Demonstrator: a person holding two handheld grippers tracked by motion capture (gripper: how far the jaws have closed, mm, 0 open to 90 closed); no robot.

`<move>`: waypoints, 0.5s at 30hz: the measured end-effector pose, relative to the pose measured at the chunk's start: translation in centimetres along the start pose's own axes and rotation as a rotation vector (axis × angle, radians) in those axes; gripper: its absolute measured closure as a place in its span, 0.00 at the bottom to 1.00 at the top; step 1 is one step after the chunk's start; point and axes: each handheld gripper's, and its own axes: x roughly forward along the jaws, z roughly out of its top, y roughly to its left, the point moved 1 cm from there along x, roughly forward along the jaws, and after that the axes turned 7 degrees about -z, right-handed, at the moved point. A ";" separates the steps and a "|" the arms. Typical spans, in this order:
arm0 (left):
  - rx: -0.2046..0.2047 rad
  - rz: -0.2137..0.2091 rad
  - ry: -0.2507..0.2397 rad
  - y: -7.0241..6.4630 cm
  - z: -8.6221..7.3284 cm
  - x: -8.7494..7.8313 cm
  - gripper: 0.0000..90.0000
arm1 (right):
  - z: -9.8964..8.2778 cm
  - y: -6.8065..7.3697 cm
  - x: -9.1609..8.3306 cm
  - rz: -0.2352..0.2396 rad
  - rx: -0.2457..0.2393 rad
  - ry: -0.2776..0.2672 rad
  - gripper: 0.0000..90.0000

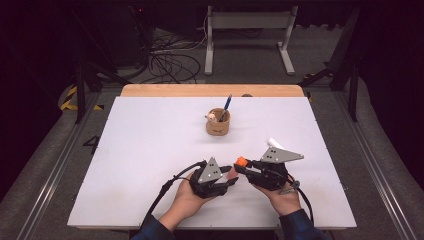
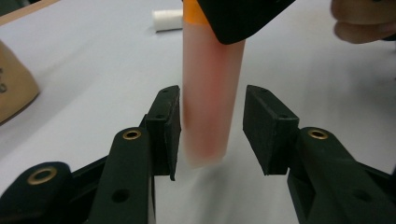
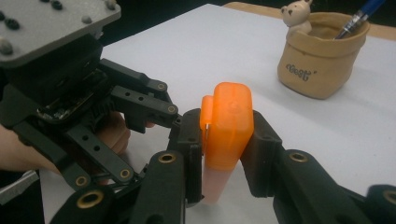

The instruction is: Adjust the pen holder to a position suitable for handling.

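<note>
Low over the near edge of the tabletop [image 1: 150,150], the two grippers meet nose to nose around an orange-capped marker [image 3: 227,126]. The right gripper [image 3: 224,140] has its fingers pressed on the cap's two sides, holding it. The left gripper [image 2: 211,130] has the pale pink barrel [image 2: 208,93] between its fingers [image 2: 164,126], which stand a little apart from it, so they are narrow but not gripping.

The marker looks light, stiff and smooth, probably slippery plastic; a hold on the barrel's middle, with the other gripper on the flat sides of the cap, seems safest for pulling the two apart.

Farther off lies a small white roll [image 1: 274,142], and beyond it stands a tan pen pot [image 1: 218,122] holding a blue pen [image 1: 226,104].
</note>
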 end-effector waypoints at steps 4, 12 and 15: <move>0.023 -0.070 -0.002 0.4 0.2 -0.5 0.58 | 0.3 0.2 -0.5 0.046 -0.070 0.000 0.80; 0.052 -0.129 -0.009 0.5 0.2 -0.7 0.64 | 0.5 0.9 -0.7 0.103 -0.144 0.010 0.80; 0.061 -0.136 -0.005 0.3 0.1 -0.6 0.68 | 0.5 1.1 -0.6 0.114 -0.152 0.011 0.80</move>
